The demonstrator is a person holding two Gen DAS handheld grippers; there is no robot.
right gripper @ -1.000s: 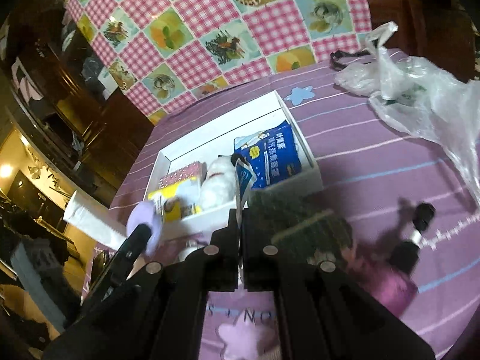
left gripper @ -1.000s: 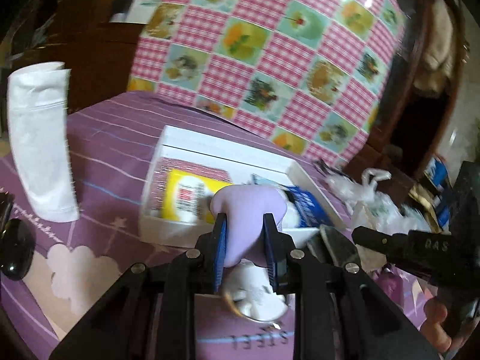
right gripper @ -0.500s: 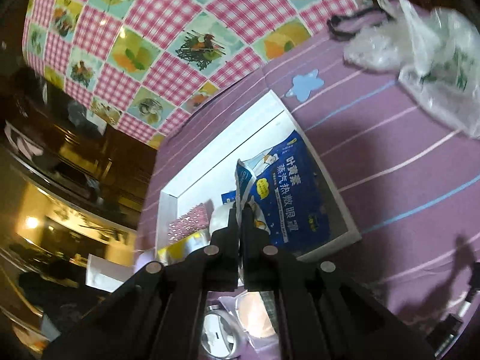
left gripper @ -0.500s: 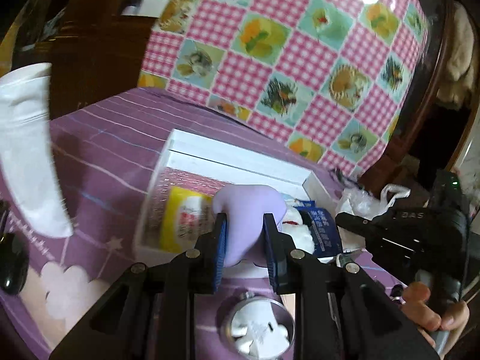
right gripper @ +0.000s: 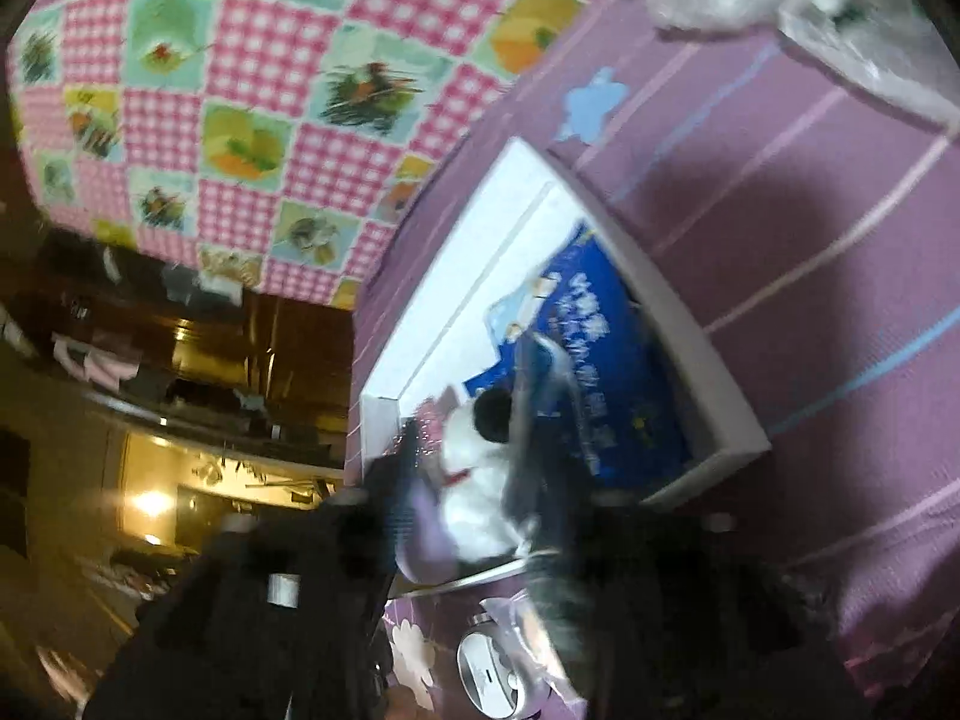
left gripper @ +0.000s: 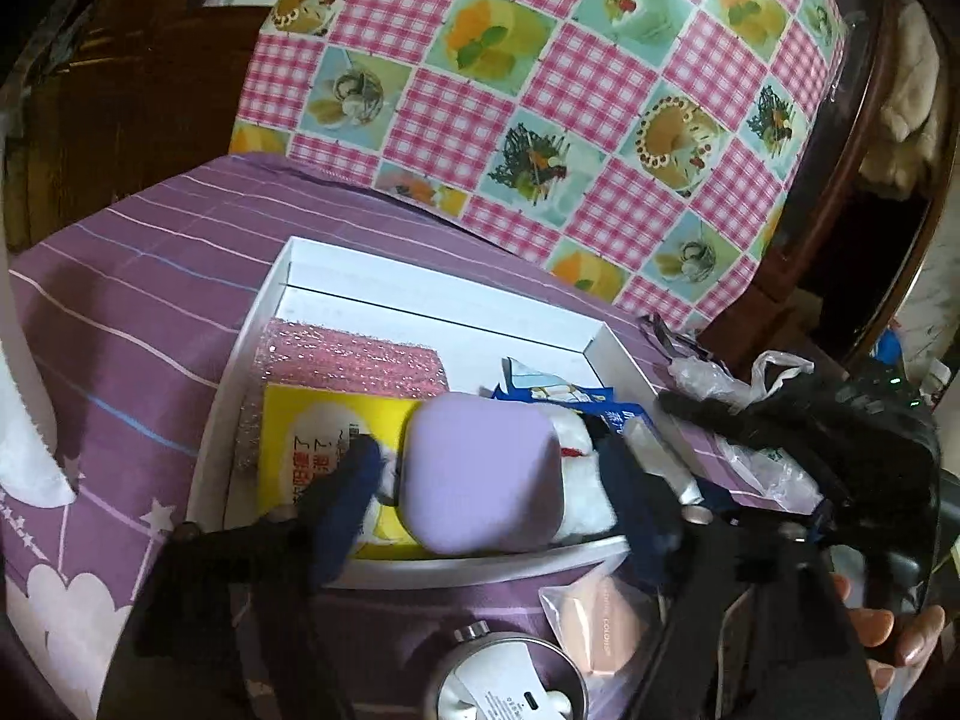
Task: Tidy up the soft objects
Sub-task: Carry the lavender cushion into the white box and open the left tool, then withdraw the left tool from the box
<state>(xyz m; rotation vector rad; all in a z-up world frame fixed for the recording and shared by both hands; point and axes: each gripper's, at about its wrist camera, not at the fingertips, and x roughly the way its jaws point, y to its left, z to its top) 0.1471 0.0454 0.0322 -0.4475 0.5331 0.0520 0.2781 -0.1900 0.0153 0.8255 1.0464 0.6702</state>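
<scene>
Our left gripper [left gripper: 486,480] has spread its fingers, so the lilac cushion [left gripper: 480,474] now lies released inside the white box [left gripper: 432,312], while our blurred right gripper [right gripper: 468,516], we cannot tell.

Blurred right gripper [right gripper: 474,480] with parted fingers [right gripper: 540,420] over white box [right gripper: 708,384] holding blue packet [right gripper: 606,372].

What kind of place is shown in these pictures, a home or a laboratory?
Probably a home: a purple striped cloth with cartoon stars covers the surface, a pink checked food-print cloth hangs behind, and dark wooden furniture stands around. A white box holds household items.
</scene>
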